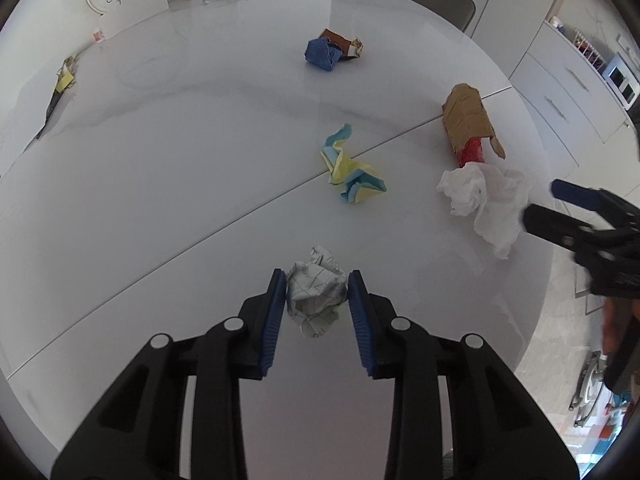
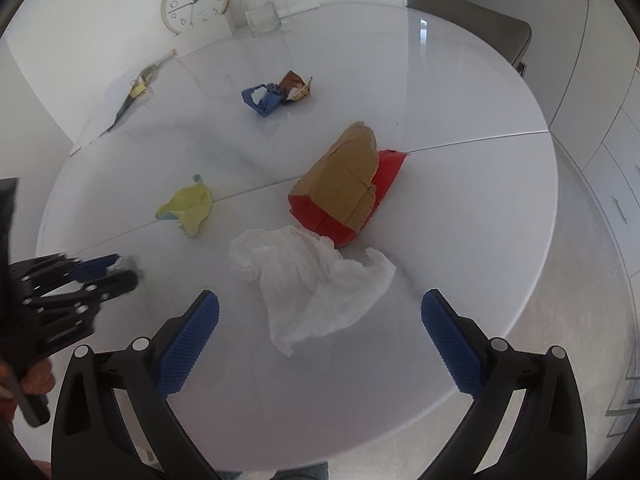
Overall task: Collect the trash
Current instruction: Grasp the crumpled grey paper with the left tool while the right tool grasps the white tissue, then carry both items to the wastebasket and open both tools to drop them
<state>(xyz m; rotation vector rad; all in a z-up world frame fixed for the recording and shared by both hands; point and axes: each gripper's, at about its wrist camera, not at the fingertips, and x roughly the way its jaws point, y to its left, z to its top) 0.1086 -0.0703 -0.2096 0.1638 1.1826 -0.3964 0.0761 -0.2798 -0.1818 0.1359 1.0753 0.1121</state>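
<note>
Trash lies scattered on a round white table (image 1: 160, 200). My left gripper (image 1: 317, 280) is shut on a crumpled printed paper ball (image 1: 316, 296), its blue pads touching both sides. My right gripper (image 2: 320, 304) is open wide, just short of a crumpled white tissue (image 2: 316, 280), which also shows in the left wrist view (image 1: 484, 200). Beyond the tissue lies a brown and red carton (image 2: 344, 188). A yellow and blue paper wad (image 1: 352, 172) lies mid-table. A blue and brown wrapper (image 1: 332, 50) lies farther back.
A clock (image 2: 195, 0) and a glass jar (image 2: 262, 14) stand at the table's far edge. A yellow and black wrapper (image 1: 60, 88) lies at the far left. A grey chair (image 2: 472, 28) stands behind the table. White cabinets (image 1: 568, 88) stand on the right.
</note>
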